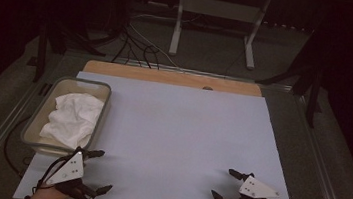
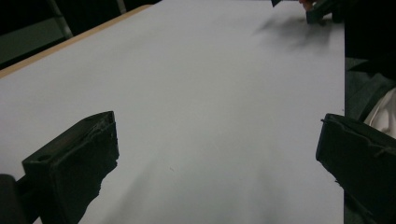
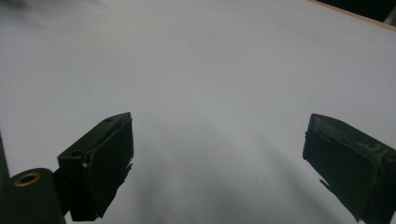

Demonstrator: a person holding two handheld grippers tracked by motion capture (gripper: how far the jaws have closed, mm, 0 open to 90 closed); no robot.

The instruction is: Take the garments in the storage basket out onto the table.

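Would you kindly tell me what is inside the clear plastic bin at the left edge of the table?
A crumpled white cloth lies inside the clear plastic bin, covering most of its floor. Anything beneath the cloth is hidden.

The white cloth (image 1: 72,118) hides the bin's (image 1: 106,102) floor; its folds are unreadable.

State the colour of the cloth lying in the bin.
White; the cloth in the bin shows best in the high view.

cloth (image 1: 73,117): white, crumpled; bin (image 1: 104,102): seemingly translucent plastic; table sheet (image 1: 180,140): matt, smooth
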